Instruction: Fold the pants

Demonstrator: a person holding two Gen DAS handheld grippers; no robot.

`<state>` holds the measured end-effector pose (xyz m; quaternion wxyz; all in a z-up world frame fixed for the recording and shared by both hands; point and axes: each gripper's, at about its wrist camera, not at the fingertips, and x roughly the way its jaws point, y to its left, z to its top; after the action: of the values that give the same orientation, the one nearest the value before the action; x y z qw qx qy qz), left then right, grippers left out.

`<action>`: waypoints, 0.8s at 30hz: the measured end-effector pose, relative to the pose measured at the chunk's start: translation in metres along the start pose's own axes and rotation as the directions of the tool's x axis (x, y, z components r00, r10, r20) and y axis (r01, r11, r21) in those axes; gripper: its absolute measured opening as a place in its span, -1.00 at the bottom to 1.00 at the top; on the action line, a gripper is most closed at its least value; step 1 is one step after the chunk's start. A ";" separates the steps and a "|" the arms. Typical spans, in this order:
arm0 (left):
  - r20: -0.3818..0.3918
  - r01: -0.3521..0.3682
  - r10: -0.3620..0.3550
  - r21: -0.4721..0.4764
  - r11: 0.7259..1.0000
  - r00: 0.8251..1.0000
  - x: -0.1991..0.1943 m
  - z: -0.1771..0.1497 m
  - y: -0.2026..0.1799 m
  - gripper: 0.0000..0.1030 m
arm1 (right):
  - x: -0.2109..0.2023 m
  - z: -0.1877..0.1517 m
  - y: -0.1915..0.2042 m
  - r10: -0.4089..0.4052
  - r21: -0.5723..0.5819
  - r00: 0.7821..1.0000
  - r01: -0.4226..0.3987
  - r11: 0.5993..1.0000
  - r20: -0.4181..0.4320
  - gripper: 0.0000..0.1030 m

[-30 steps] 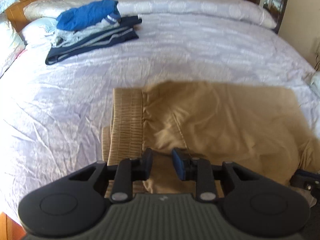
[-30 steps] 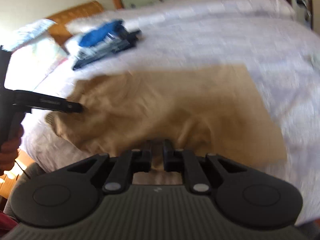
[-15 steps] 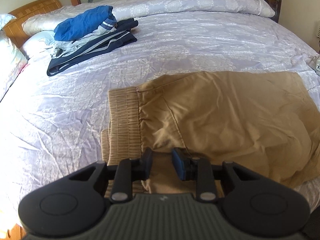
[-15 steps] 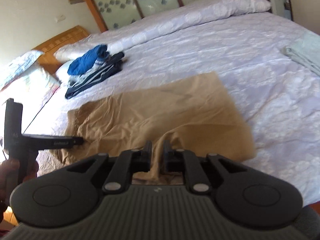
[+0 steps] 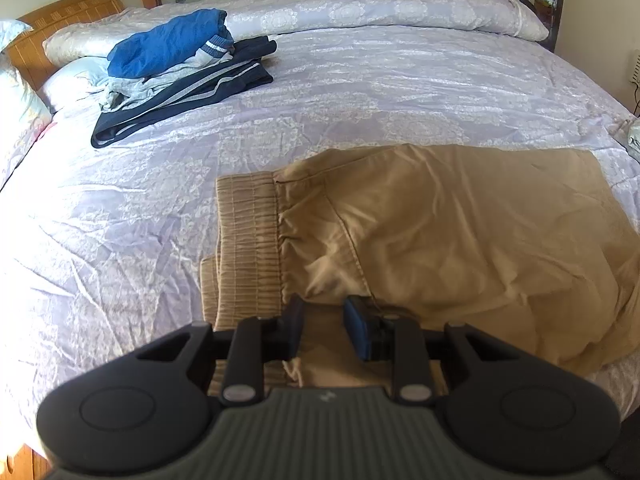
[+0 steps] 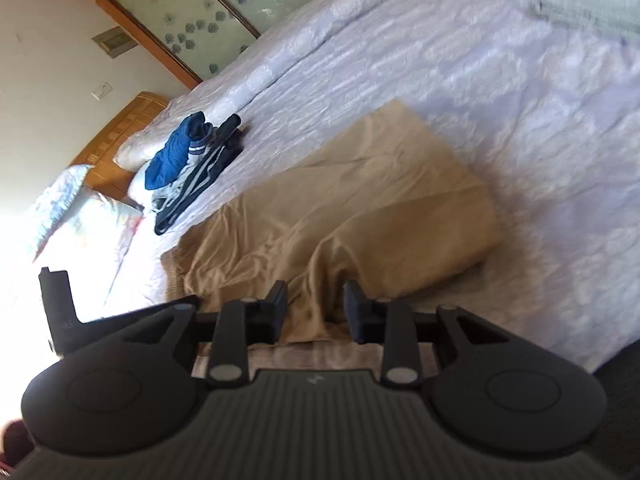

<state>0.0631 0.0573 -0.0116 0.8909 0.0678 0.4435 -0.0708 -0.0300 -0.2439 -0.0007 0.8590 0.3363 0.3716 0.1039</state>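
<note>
Left wrist view shows us the tan pants point(image 5: 440, 232) lying on the bed point(image 5: 360, 92), already doubled over, with the ribbed waistband point(image 5: 248, 240) at the left end and the folded edge at the right. Our left gripper point(image 5: 322, 326) hangs over the near edge beside the waistband, its jaws spread and holding nothing; our right gripper point(image 6: 314, 308) is over the rumpled near edge, jaws spread as well. We judge the cloth light, soft and limp, so it will sag and wrinkle when lifted. We think the thick waistband and the layered near edge give the best hold, with all layers pinched together.
</note>
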 end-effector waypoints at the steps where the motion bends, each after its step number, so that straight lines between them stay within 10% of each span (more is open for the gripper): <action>1: 0.001 0.000 0.000 0.000 1.000 1.000 0.000 0.000 0.000 -0.52 | 0.004 0.002 -0.005 0.023 0.055 1.000 -0.022 0.998 -0.007 -0.31; 6: -0.002 0.001 -0.001 -0.005 1.000 1.000 0.001 0.001 0.000 -0.52 | 0.028 0.017 -0.034 0.079 0.373 0.997 -0.064 0.926 -0.024 0.14; 10: -0.002 0.007 -0.007 -0.001 1.000 1.000 0.001 0.000 0.001 -0.51 | 0.047 0.021 -0.024 -0.040 0.278 0.994 0.066 0.958 -0.098 -0.94; 15: -0.011 0.027 -0.027 -0.001 1.000 1.000 0.002 0.001 0.005 -0.51 | 0.003 0.014 0.002 -0.060 0.133 0.998 0.058 0.989 0.008 -0.95; 19: -0.008 0.006 -0.006 0.014 1.000 1.000 0.005 0.001 0.001 -0.51 | 0.018 -0.011 -0.038 -0.088 0.253 0.992 0.108 0.961 -0.088 -0.99; 24: -0.028 0.007 -0.006 0.036 0.999 1.000 -0.009 0.006 -0.001 -0.38 | 0.001 0.001 -0.039 -0.034 0.280 0.996 0.056 0.958 -0.080 -0.52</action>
<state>0.0615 0.0555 -0.0008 0.8829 0.0834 0.4550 -0.0804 -0.0316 -0.2733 -0.0259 0.7901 0.4427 0.4219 0.0428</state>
